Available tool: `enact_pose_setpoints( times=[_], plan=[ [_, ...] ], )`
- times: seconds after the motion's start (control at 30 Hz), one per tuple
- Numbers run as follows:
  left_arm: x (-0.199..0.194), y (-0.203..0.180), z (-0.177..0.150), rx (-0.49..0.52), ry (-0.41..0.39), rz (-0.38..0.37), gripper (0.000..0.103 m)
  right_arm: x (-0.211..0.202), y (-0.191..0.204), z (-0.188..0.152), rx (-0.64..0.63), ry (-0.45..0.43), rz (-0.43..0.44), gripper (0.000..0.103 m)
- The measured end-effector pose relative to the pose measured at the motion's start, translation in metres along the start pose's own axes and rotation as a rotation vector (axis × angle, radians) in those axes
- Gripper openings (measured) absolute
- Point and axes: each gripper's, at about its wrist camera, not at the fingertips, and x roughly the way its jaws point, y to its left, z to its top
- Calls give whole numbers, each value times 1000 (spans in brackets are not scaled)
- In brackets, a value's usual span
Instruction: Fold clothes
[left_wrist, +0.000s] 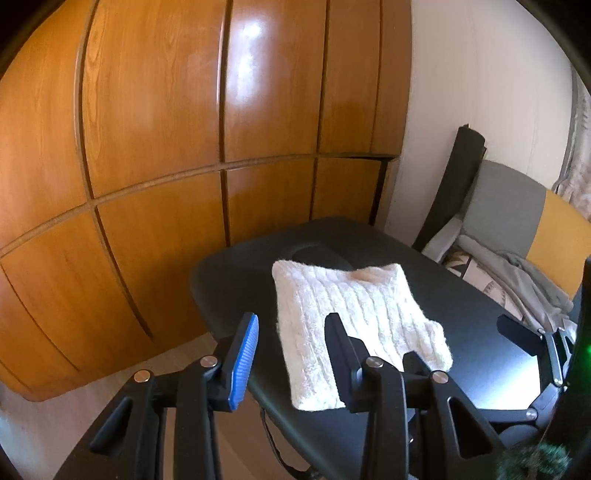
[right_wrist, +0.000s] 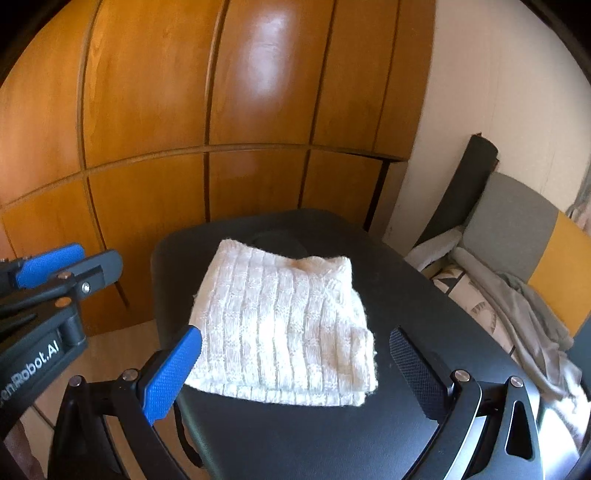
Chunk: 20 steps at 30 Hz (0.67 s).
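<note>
A white ribbed knit garment (left_wrist: 354, 325) lies folded into a rough square on a black padded table (left_wrist: 480, 325); it also shows in the right wrist view (right_wrist: 284, 325). My left gripper (left_wrist: 291, 358) is open and empty, above the garment's near left edge. My right gripper (right_wrist: 299, 373) is open and empty, its fingers either side of the garment's near edge, above it. The left gripper (right_wrist: 70, 269) shows at the left of the right wrist view.
Wooden wardrobe doors (left_wrist: 166, 129) stand behind the table. A grey and yellow chair (right_wrist: 524, 236) with a pile of grey clothes (right_wrist: 524, 314) sits at the right. The table has a face hole (right_wrist: 277, 240) past the garment. Wood floor (left_wrist: 74, 406) lies to the left.
</note>
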Motion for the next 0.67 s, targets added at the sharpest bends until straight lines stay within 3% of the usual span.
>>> enact_pose_setpoints(
  times=[0.67],
  plan=[
    [-1,-12,-8,28,-4,-23,37,0,-16,-17,21,50,14,103]
  ],
)
